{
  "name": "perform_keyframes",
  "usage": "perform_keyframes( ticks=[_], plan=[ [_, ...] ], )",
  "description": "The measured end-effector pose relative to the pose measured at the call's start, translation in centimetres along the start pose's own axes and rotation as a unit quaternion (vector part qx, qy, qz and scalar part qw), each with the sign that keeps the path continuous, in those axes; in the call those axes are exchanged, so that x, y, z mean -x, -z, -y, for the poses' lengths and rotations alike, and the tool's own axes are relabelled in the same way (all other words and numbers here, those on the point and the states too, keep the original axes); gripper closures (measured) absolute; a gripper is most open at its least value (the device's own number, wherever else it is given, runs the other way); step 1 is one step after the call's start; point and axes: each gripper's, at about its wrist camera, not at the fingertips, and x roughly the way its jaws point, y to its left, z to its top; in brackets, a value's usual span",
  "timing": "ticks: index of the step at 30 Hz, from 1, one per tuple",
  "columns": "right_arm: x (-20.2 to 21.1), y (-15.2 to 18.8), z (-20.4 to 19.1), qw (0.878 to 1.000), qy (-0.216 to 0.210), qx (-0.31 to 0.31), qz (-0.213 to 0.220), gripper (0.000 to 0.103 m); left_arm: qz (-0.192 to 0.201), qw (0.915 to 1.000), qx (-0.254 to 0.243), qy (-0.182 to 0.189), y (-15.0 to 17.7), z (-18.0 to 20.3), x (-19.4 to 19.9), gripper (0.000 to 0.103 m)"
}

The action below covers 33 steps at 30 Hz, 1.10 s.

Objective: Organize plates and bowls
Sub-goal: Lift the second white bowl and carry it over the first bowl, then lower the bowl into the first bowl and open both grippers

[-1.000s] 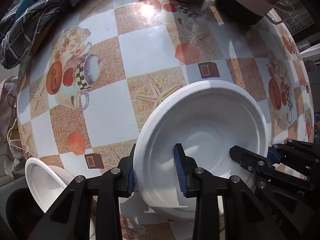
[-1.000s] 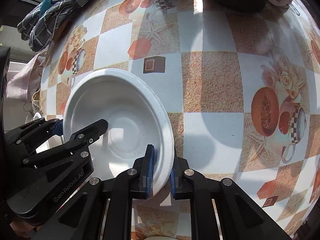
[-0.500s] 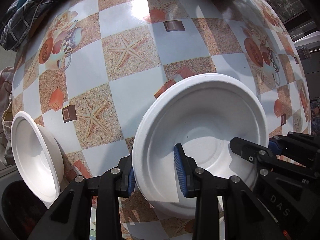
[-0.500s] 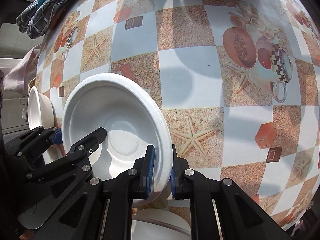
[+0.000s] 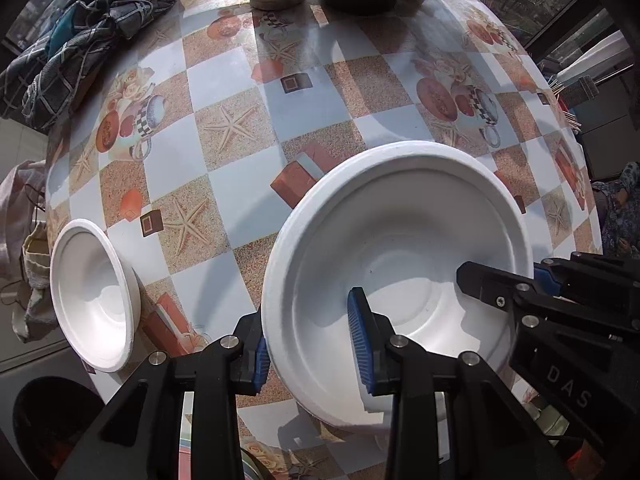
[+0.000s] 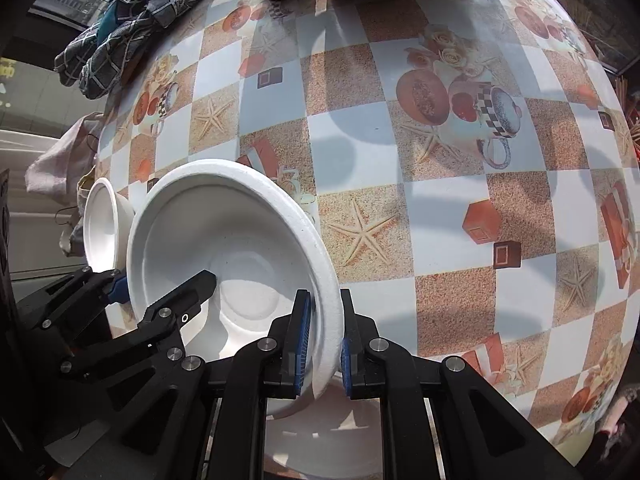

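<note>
Both sets of jaws clamped on white plate rim, opposite sides, above near desk edge. Wide clear checkered room beyond. "DAS" legible on right gripper; left gripper.

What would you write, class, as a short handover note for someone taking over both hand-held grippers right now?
Left hand-held gripper: shut on the near-left rim of the large white bowl.
Right hand-held gripper: shut on the opposite rim of the same bowl, which is held above the checked tablecloth.
Elsewhere: a small white bowl sits at the table's left edge; another white dish lies below the held bowl.
Done: large bowl gripped by both.
Left: set it down, probably on that dish; then deal with the small bowl.
</note>
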Motion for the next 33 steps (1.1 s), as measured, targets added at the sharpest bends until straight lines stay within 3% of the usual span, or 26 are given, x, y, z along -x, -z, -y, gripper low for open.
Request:
perform_keyframes(
  ticks=[10,18,26,33],
  plan=[
    [2.4,4.8,2.3,0.999,0.0,-0.049,0.011,0.087,0.014,0.9983,-0.056,0.005,3.1,4.3,2.0,0.066],
    [2.0,8.9,3.4,0.997,0.008,-0.078,-0.002,0.087,-0.018,0.9954,-0.092,0.016,4.8,5.3,0.6,0.066],
    [1.4,10.4,3.9,0.995,0.018,-0.101,-0.008,0.087,-0.028,0.9936,-0.107,0.023,5.8,5.8,-0.4,0.065],
    [1.5,10.8,4.2,0.993,0.023,-0.118,-0.003,0.087,-0.026,0.9936,-0.105,0.033,6.4,5.2,-0.3,0.037]
  ],
)
